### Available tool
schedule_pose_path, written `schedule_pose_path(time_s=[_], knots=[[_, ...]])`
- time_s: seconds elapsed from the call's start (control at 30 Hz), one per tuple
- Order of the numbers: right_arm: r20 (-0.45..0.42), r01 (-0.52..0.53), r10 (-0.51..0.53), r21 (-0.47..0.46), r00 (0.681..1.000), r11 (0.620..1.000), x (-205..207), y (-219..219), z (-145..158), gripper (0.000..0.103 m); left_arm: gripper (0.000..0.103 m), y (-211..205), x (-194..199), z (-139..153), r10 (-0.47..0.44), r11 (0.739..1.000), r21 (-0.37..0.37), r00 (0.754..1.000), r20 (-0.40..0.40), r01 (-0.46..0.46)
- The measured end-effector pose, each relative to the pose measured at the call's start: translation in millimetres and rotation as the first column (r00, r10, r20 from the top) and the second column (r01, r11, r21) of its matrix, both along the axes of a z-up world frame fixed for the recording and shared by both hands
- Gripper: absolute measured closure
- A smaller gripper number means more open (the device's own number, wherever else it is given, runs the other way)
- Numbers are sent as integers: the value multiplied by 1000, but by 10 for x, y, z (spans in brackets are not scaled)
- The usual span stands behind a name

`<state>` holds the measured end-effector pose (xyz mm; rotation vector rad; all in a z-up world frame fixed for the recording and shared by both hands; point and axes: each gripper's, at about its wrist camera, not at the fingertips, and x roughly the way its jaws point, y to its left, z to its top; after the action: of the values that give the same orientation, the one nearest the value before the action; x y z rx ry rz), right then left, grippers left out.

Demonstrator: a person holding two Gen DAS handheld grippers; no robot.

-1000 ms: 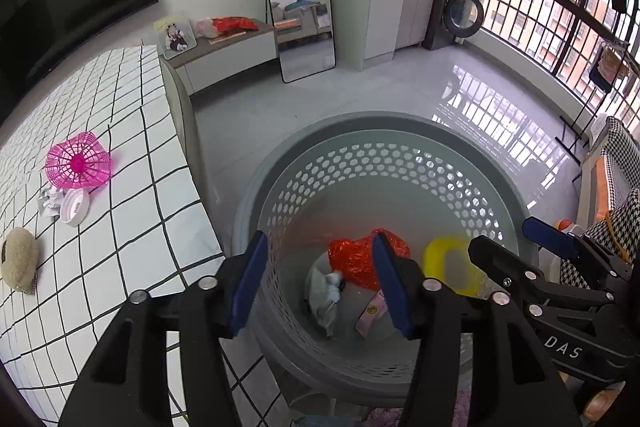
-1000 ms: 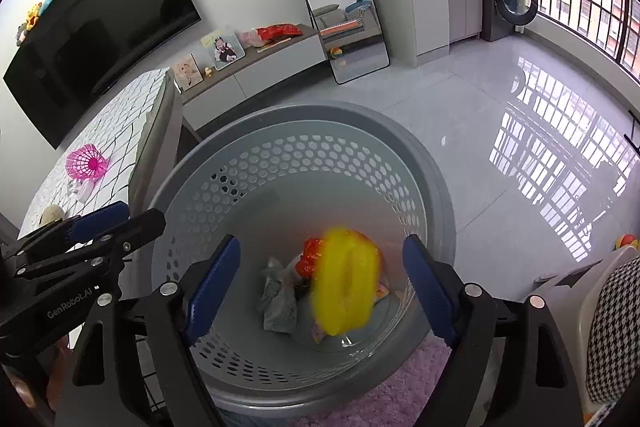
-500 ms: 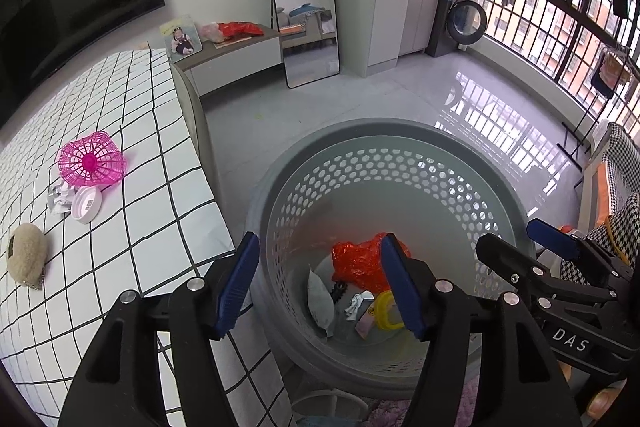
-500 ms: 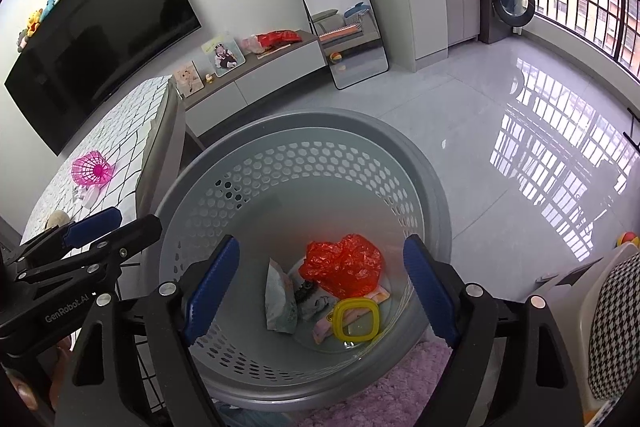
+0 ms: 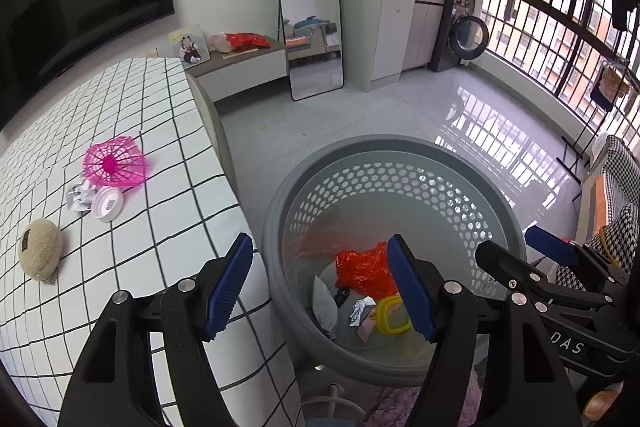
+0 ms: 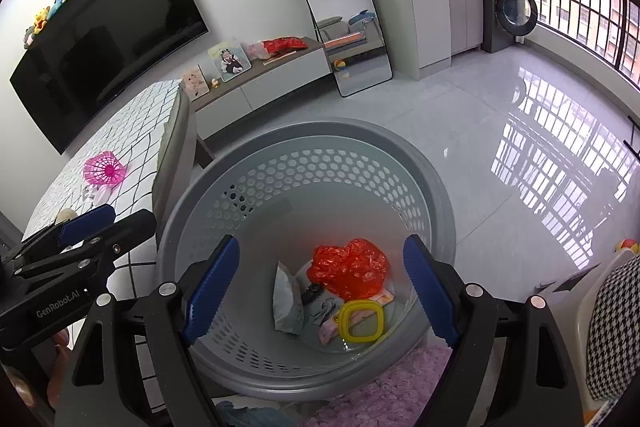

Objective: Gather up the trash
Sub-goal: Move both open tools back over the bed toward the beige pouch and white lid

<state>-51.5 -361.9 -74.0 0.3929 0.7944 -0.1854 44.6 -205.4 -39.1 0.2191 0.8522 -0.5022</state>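
Observation:
A grey perforated basket stands on the floor beside the table. Inside lie a red plastic bag, a yellow square ring, a pale pouch and small scraps. My left gripper is open and empty above the basket's left rim. My right gripper is open and empty above the basket. On the checked table lie a pink mesh basket, a white lid, crumpled paper and a beige sponge-like lump.
The right gripper shows at the right of the left wrist view; the left gripper shows at the left of the right wrist view. A low cabinet, a mirror and a pink rug are nearby. A houndstooth chair stands at the right.
The yellow ring has fallen from between the right gripper's fingers into the basket. Both grippers have risen and drawn back; the left one has shifted towards the table.

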Motion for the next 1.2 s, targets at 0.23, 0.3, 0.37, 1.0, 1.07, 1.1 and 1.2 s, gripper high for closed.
schedule_pose_path(time_s=[0.23,0.3,0.37,1.0,1.07,1.1,1.2], knots=[[16,-40,40,-6,999,999,1,196,43,23,28,227,-76,94,39,999,-18,999,29,-38],[18,-52,52,-11,998,999,13,274,61,23,27,320,-79,111,50,999,-24,998,31,-49],[22,-63,64,-20,998,998,15,341,84,23,27,407,-82,129,63,998,-32,997,33,-62],[24,-134,135,-33,991,990,144,797,198,23,26,1173,-84,197,185,980,-82,982,42,-182],[25,-148,149,-41,988,988,173,861,222,23,26,1245,-82,198,199,977,-86,979,43,-195],[28,-157,158,-44,987,987,192,896,235,23,26,1280,-81,199,205,976,-87,978,43,-201],[32,-180,181,-47,983,983,250,987,254,23,26,1380,-77,219,225,971,-90,973,45,-220]])
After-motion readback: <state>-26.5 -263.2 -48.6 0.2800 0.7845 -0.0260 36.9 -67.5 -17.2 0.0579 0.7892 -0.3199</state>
